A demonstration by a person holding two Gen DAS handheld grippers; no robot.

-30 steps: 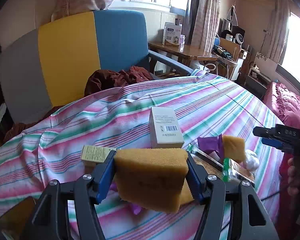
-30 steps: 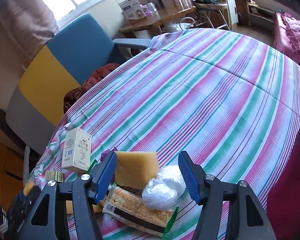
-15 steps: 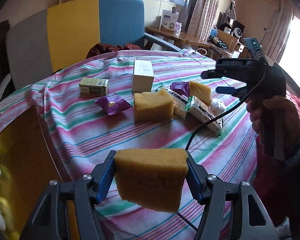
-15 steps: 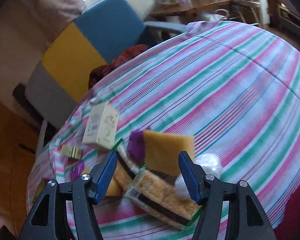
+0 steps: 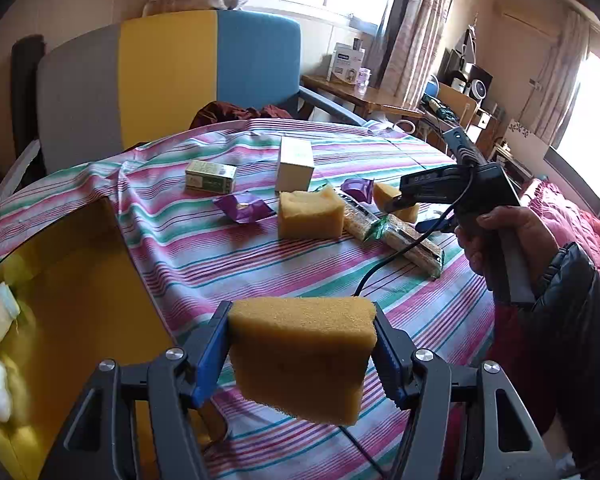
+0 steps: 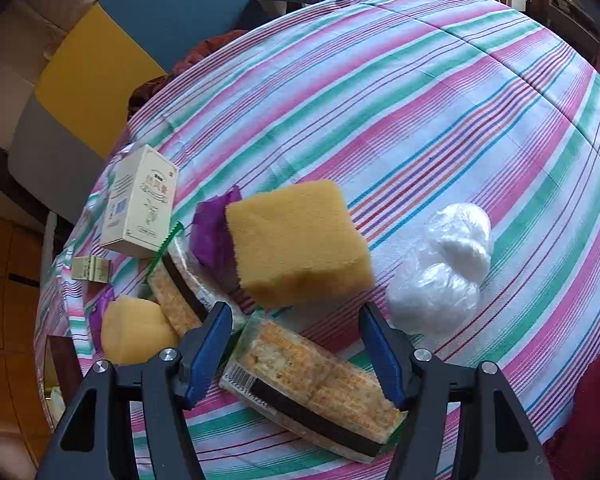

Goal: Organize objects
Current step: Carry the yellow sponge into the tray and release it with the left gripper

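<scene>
Across the striped tablecloth [image 6: 440, 92] the clutter sits bunched near the front edge, w/ a yellow bin [image 5: 72, 320] just beside the table on its left, already holding two white bundles. Left gripper [image 5: 302, 350] is clamped on a yellow sponge [image 5: 300, 356], pads pressing both ends, hanging over the table edge by the bin. Best move, I'd judge: carry it fully over the bin opening before letting go, low enough that the light foam doesn't bounce out. Right gripper [image 6: 296, 348] stands wide, jaws holding nothing, pointing down at a second sponge [image 6: 298, 242] that leans on a purple wrapper [image 6: 212, 236]; it should straddle the sponge's short sides and avoid the cracker packs [image 6: 312, 384] under the jaws and the white plastic-wrapped bundle [image 6: 444, 272] just to the right. A third sponge [image 6: 134, 330] lies further left. Cream box [image 6: 140, 202] carries printed characters and a barcode, too small to read; the small green box [image 5: 211, 176] likewise; the cracker pack shows a barcode only.
</scene>
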